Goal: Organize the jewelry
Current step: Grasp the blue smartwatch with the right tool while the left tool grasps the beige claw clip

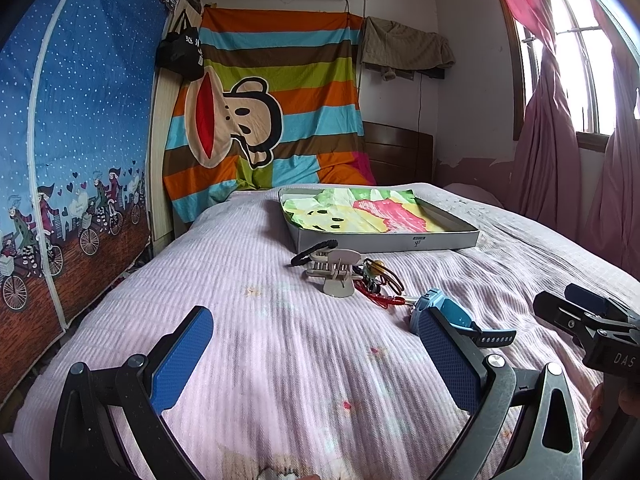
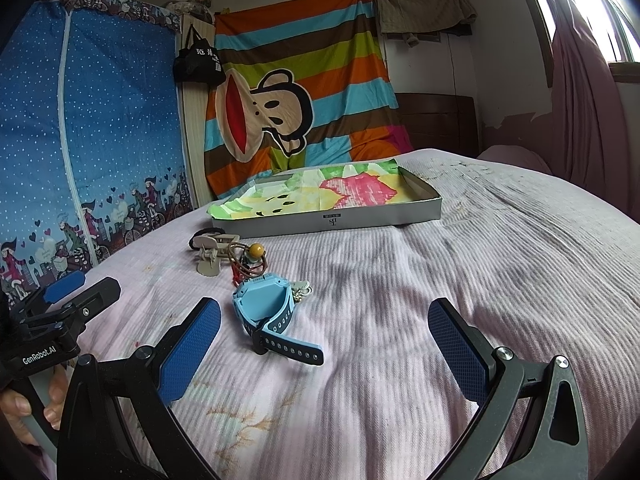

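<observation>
Two spread grippers, left gripper (image 1: 316, 360), right gripper (image 2: 324, 344), one blue watch (image 2: 266, 308), perhaps one claw clip (image 1: 340, 272), one tray (image 1: 440, 238)

Bedspread (image 2: 440, 280) is ribbed, matt cloth. Watch (image 2: 262, 306) looks like smooth blue plastic, clip (image 1: 340, 272) matt beige plastic, and the box (image 2: 340, 216) is cardboard with a crinkly lining.
</observation>
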Demonstrator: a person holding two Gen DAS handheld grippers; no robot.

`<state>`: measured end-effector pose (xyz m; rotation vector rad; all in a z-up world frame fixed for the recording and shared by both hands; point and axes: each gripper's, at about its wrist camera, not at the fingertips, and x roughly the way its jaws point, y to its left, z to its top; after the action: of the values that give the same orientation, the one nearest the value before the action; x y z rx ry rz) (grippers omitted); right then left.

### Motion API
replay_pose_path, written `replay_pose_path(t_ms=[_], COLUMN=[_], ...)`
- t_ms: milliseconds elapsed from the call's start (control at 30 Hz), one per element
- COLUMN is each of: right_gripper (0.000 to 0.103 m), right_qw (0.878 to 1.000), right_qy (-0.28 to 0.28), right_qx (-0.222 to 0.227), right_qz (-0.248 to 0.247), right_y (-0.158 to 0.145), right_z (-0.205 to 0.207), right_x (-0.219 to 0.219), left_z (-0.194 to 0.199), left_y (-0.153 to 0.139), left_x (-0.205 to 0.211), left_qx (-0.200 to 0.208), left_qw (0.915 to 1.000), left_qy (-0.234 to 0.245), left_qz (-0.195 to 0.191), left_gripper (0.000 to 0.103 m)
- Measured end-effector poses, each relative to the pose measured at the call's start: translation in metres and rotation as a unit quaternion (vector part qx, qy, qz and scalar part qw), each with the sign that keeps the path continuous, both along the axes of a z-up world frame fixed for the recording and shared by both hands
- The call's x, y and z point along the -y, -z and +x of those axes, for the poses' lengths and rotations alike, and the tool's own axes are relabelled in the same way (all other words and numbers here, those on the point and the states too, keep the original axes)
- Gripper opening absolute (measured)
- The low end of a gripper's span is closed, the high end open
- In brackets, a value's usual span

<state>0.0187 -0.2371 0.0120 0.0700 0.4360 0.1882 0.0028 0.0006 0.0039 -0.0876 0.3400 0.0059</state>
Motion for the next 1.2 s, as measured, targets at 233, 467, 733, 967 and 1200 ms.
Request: replay_pose_path(t_ms=[233, 467, 733, 967, 1200], right_gripper=[0.102, 0.097, 0.072, 0.062, 0.047], right_qw=[0.999, 0.997, 0.991, 0.982, 0.973], right_qy=[-0.025, -0.064, -0.094, -0.128, -0.146], right_qx=[-0.024, -0.037, -0.093, -0.14, -0.18], right_qz=[0.01, -0.022, -0.005, -0.011, -0.012], right_y=[-0.006, -0.011, 0.002, 0.018, 0.035], right_z=[0.031, 0.06, 0.092, 0.102, 0.105], right_x=[0.0, -0.014, -0.015, -0.025, -0.034], left_z=[0.024, 0.058, 0.082, 0.109, 0.132], left_y=[-0.007, -0.01, -0.011, -0.003, 0.008], left_x=[0.002, -0.007, -0.008, -0.008, 0.0], left_qx=[-0.029, -0.079, -0.116, -0.167, -0.205], left_qw=[0.9992, 0.9963, 0.9924, 0.9839, 0.9761], left_qy=[0.019, 0.032, 0.039, 0.063, 0.073], left_qz=[0.018, -0.015, -0.011, -0.009, 0.004], left_gripper=[0.103, 0.103, 0.103, 0.098, 0.085])
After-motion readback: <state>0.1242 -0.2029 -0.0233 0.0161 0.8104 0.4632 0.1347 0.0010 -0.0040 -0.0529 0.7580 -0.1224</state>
